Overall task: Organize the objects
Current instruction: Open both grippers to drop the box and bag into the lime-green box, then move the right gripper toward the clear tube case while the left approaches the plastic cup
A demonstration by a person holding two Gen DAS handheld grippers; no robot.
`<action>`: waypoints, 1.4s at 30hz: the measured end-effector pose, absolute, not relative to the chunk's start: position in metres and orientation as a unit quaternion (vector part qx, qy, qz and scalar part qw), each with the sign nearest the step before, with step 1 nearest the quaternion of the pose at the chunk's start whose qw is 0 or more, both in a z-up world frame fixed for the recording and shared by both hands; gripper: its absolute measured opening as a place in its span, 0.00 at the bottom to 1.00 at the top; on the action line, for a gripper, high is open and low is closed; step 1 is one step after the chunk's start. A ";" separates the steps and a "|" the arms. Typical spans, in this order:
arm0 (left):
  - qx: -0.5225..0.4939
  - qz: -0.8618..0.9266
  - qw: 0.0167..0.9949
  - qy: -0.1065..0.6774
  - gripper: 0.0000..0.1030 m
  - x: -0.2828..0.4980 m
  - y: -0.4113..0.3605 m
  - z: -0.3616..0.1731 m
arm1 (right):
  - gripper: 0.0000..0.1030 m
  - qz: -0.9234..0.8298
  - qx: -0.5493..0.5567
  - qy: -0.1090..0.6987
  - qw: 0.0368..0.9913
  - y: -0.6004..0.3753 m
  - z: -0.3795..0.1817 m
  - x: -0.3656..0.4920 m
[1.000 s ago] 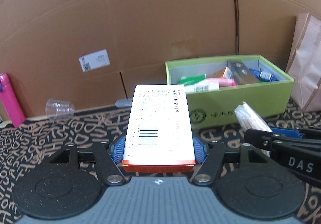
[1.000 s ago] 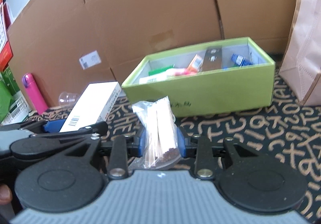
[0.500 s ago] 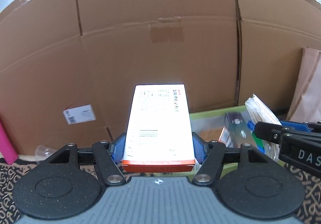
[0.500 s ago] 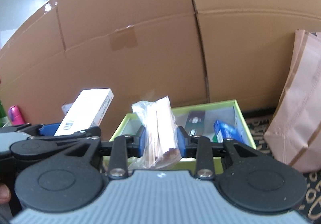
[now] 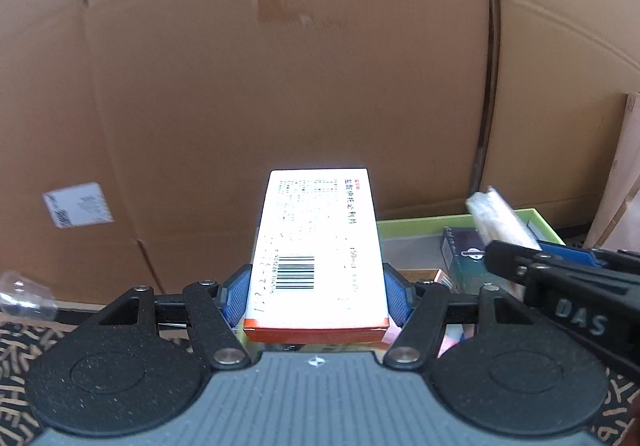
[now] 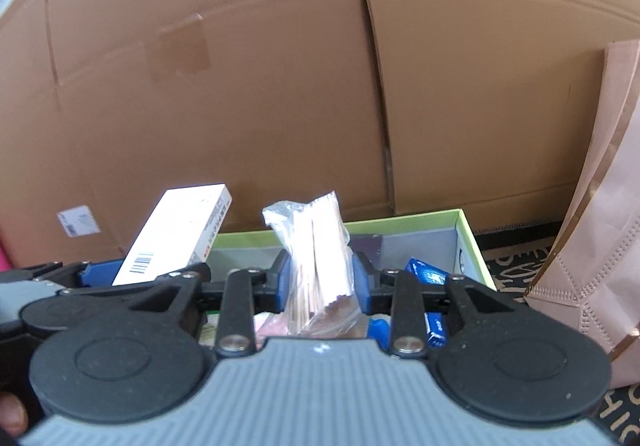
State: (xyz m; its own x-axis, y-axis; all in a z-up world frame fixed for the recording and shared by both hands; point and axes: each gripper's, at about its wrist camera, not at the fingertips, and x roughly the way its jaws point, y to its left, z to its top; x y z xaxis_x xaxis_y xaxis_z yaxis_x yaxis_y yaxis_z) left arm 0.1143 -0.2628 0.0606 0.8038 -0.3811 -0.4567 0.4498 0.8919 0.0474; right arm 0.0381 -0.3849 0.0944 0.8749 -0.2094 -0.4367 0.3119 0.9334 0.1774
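Both hand-held grippers have advanced from the patterned mat to above the open lime-green cardboard box (image 6: 472,242), left gripper (image 5: 316,294) clamping the white orange-edged carton (image 5: 316,246) lengthwise near its left end, right gripper (image 6: 318,280) pinching the clear packet of sticks (image 6: 312,246) mid-box.

White carton (image 5: 316,250): long and flat, orange near end, barcode and printed text on its upper face. It is raised, long axis pointing away, over the near left part of the green box (image 6: 474,242).

Clear packet (image 6: 316,258): thin pale sticks inside, standing upright above the box.

Green box: open-topped, containing small packages.
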 end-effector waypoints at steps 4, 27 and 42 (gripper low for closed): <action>0.104 -0.218 0.944 0.223 0.71 0.121 -0.269 0.050 | 0.50 -0.161 0.092 0.234 0.954 -0.391 0.081 0.057; -0.017 -0.133 0.957 0.258 0.84 0.110 -0.005 0.047 | 0.72 0.120 0.003 0.292 0.949 -0.220 0.089 0.093; -0.041 -0.092 0.959 0.266 0.84 0.127 0.017 0.036 | 0.72 0.106 0.072 0.363 0.923 -0.216 0.068 0.195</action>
